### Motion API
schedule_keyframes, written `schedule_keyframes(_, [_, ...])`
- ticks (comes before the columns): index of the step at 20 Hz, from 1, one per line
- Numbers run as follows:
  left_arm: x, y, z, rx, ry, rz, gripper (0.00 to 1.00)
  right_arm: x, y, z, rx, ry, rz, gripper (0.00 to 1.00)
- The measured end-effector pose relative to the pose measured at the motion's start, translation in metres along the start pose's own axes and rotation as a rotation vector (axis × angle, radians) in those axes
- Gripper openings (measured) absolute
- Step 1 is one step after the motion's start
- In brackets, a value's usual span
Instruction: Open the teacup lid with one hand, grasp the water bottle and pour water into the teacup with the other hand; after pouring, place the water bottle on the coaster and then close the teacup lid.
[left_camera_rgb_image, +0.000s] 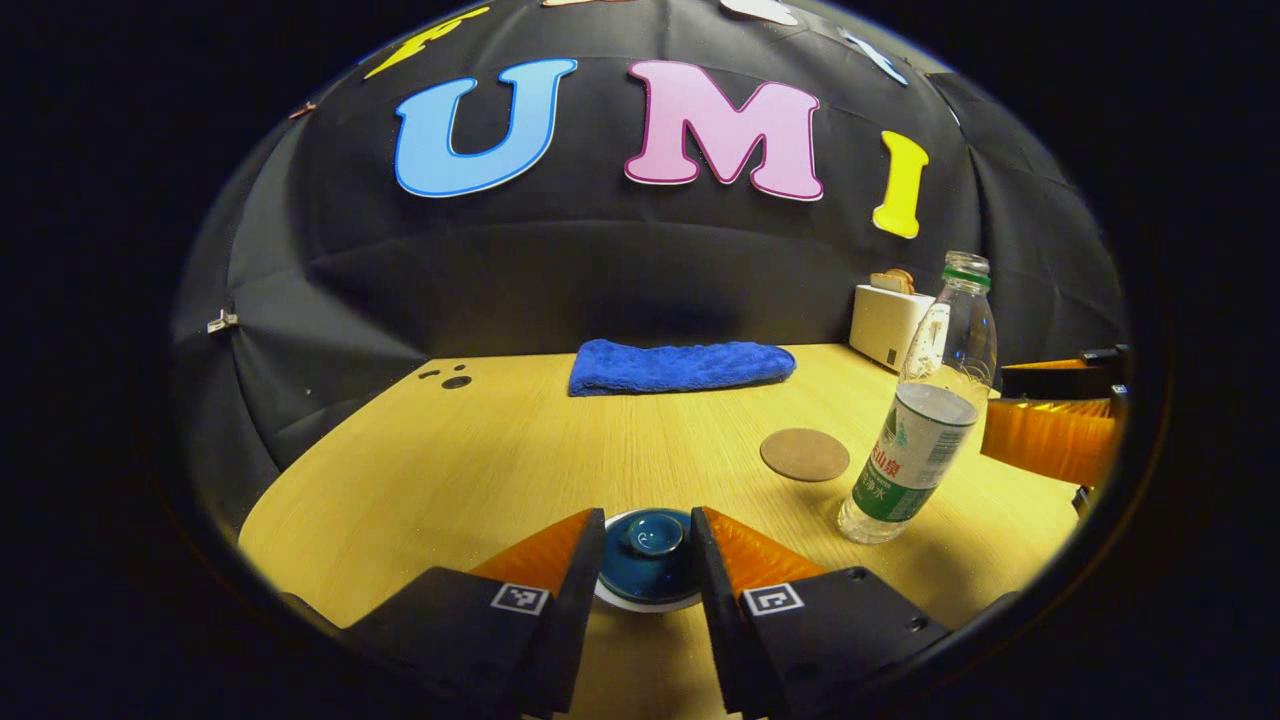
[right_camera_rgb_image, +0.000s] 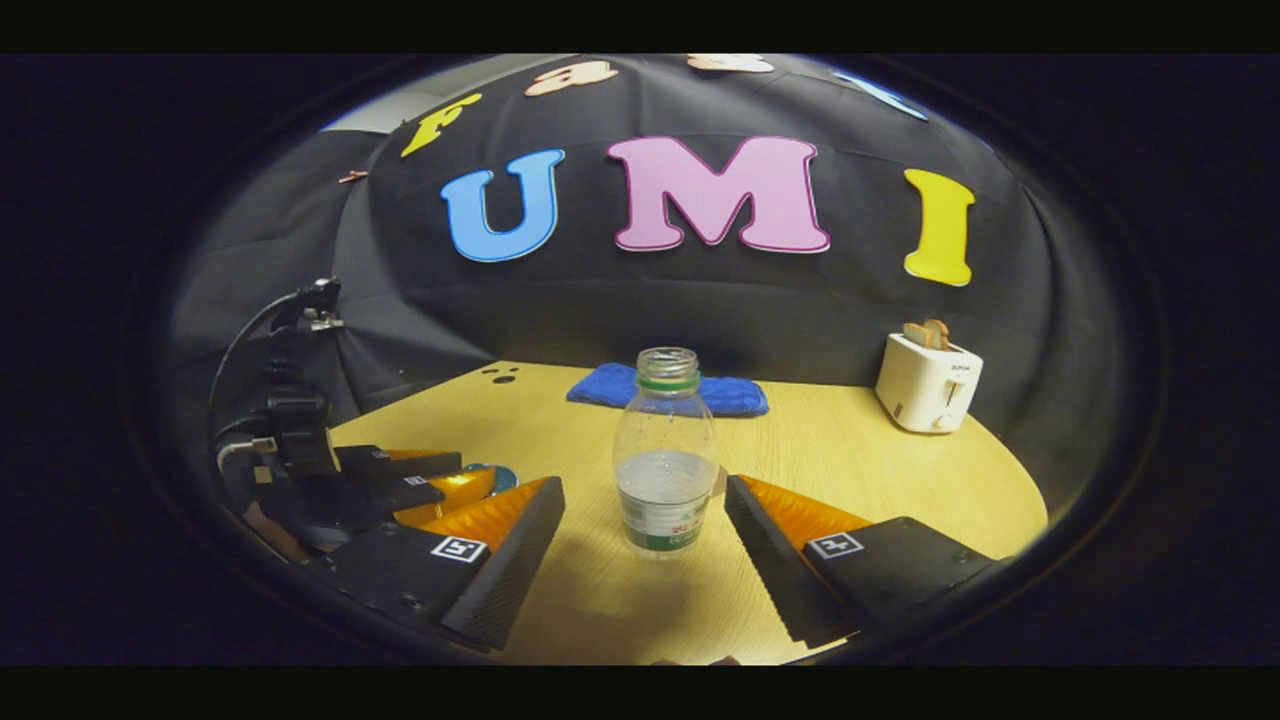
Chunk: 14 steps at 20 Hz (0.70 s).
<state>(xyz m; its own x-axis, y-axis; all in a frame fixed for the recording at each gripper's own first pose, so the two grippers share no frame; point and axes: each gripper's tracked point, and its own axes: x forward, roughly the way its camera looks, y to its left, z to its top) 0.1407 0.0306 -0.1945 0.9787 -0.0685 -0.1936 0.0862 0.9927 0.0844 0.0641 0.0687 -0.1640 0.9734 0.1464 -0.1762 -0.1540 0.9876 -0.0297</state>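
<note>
Left hand-held gripper (left_camera_rgb_image: 647, 545): I see its two orange-faced fingers parted, one either side of the teacup, low over the worktop. Neither finger visibly presses on the cup or lid; whether they touch it I cannot tell. In the right gripper view it (right_camera_rgb_image: 440, 490) sits at the far left with its black body and cables.

Teacup (left_camera_rgb_image: 650, 575): dark blue, white rim at the base, standing on the worktop between my left fingers.

Teacup lid (left_camera_rgb_image: 655, 535): on the cup, blue with a small round knob at the centre.

Worktop (left_camera_rgb_image: 480, 460): pale wood grain, rounded front edge, small dark holes at the back left.

Blue towel (left_camera_rgb_image: 680, 366): folded, lying along the back edge of the worktop against the wall; in the right gripper view it (right_camera_rgb_image: 610, 385) shows behind the bottle.

Coaster (left_camera_rgb_image: 804, 454): round, brown, flat on the worktop, just left of the bottle and apart from it.

Water bottle (right_camera_rgb_image: 665, 462): clear plastic, uncapped, green neck ring, green and white label, partly filled. Upright on the worktop, centred ahead of my right fingers. In the left gripper view it (left_camera_rgb_image: 920, 410) stands right of the coaster.

Right hand-held gripper (right_camera_rgb_image: 645, 540): fingers wide apart, the bottle standing in the gap ahead of the tips, not touched by either. Grasping nothing. In the left gripper view it (left_camera_rgb_image: 1060, 415) shows at the right edge, beside the bottle.

Toaster (right_camera_rgb_image: 928, 382): white, with bread in its slots, back right of the worktop.
</note>
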Motion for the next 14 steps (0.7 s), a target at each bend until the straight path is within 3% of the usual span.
schedule_keyframes(4, [0.001,-0.001,-0.001,0.010,-0.010,-0.003,0.42,0.007,0.004,-0.005,-0.005,-0.003,0.010,1.00])
schedule_keyframes(5, [0.001,0.000,0.000,0.008,-0.011,-0.001,0.44,0.008,0.005,-0.005,-0.008,-0.005,0.014,1.00])
schedule_keyframes(9, [0.000,-0.002,0.001,0.039,-0.023,0.004,0.34,0.018,0.009,-0.003,-0.007,-0.027,0.025,1.00])
schedule_keyframes(14, [-0.001,-0.001,0.004,-0.002,-0.037,0.011,0.23,0.020,0.008,-0.009,-0.004,-0.034,0.013,1.00])
